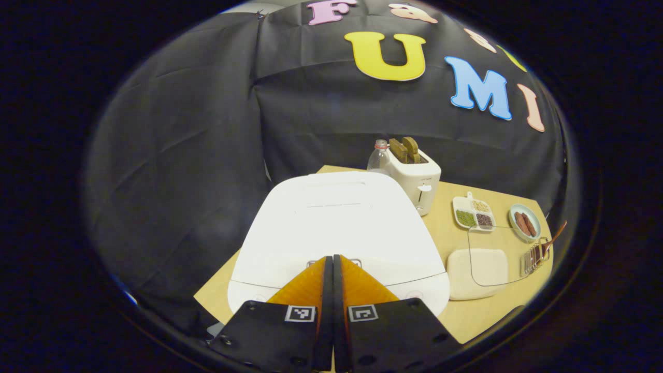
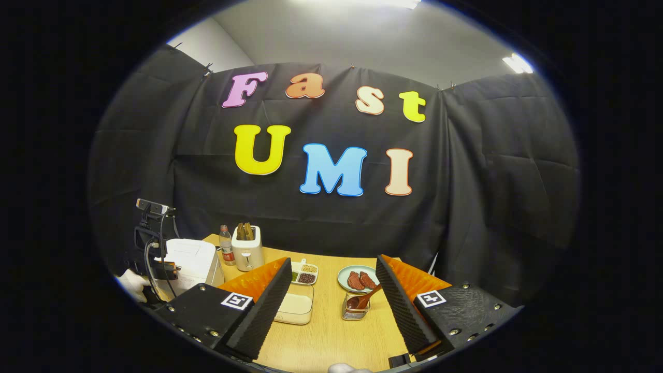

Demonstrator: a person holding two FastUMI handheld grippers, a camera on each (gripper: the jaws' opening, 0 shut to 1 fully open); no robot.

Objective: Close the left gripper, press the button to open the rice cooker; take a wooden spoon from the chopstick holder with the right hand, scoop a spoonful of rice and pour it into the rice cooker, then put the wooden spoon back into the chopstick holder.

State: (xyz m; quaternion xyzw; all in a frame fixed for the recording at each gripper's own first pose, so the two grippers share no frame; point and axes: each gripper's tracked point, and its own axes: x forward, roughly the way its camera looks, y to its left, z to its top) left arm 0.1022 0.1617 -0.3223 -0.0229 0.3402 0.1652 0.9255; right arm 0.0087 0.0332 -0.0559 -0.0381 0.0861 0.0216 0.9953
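Note:
The white rice cooker sits with its lid down on the wooden table, right ahead in the left gripper view. My left gripper is shut, its tips at the button on the lid's front edge. In the right gripper view the cooker stands at the far left, with the other gripper over it. A wooden spoon stands in the clear chopstick holder. The rice box lies left of it. My right gripper is open, empty, above the table's near side.
A white toaster with bread and a bottle stand behind the cooker. A divided dish of grains and a plate of sausages lie at the right. The rice box and the chopstick holder sit near the table's right edge.

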